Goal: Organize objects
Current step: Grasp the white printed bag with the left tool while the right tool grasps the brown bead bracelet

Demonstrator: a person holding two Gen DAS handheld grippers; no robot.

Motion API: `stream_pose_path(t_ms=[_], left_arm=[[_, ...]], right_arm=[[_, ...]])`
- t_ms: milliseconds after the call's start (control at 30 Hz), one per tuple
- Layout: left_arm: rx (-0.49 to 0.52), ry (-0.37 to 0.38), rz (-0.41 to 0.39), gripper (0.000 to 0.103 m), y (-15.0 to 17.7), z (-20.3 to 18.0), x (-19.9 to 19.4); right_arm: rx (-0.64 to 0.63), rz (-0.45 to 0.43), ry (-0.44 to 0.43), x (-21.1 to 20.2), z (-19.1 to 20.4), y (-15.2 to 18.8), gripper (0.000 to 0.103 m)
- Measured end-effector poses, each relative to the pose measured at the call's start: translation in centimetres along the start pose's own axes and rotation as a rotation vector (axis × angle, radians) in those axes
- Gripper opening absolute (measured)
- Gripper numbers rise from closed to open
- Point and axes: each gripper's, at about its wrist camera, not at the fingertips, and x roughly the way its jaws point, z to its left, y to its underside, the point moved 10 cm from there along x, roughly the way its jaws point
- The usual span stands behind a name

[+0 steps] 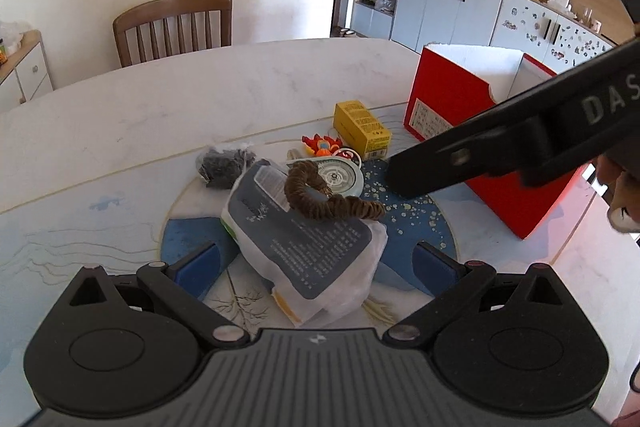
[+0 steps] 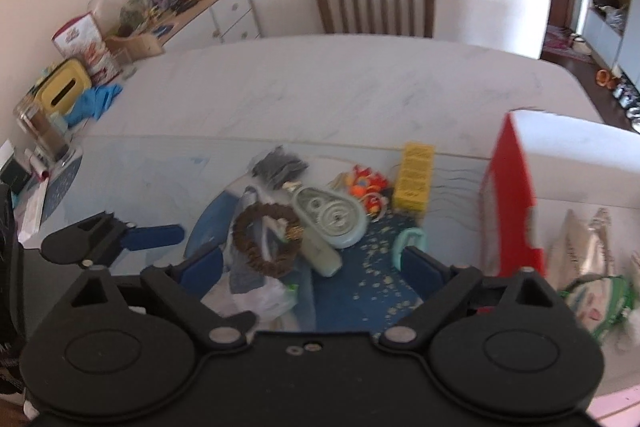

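A pile lies on the table's blue mat: a white packet with a grey label (image 1: 308, 239), a brown beaded bracelet (image 1: 320, 199) on top of it, a pale green round case (image 1: 340, 177), a dark bag (image 1: 224, 165), an orange toy (image 1: 322, 145) and a yellow box (image 1: 362, 129). A red open box (image 1: 472, 119) stands to the right. My left gripper (image 1: 316, 267) is open with the packet between its fingers. My right gripper (image 2: 316, 267) is open above the pile, beside the bracelet (image 2: 266, 241) and the case (image 2: 332, 217); its body also crosses the left wrist view (image 1: 500, 151).
A wooden chair (image 1: 174, 25) stands behind the table. Cupboards and shelves (image 1: 460, 3) line the far right. A cluttered sideboard (image 2: 172, 15) is at the left. Bags (image 2: 592, 267) lie right of the red box (image 2: 512, 207). The table's far half (image 2: 320, 87) is bare marble.
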Motion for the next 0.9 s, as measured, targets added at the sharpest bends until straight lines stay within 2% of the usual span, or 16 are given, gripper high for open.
stream_pose_path(t_ms=[200,567,833,900], left_arm=[[0.020,-0.010,-0.010,0.103,0.3,-0.6,1.2],[0.080,-0.008,-0.023,0.102,0.5,-1.9,2.5],[0.070,-0.028,-0.013,0.088,0.6,-2.0,3.1],[0.064,-0.041,-0.010,0.078,0.7,-1.7,3.1]], right_arm=[[-0.043,0.059,-0.035,2.8,2.3,0.2,0.086],[-0.074,0.136,-0.068,5.2,3.0,0.6,0.062],[-0.080,0.144,-0.076,5.6,3.2,0.6,0.045],[-0.083,0.143,-0.080,5.6,3.3,0.6,0.044]])
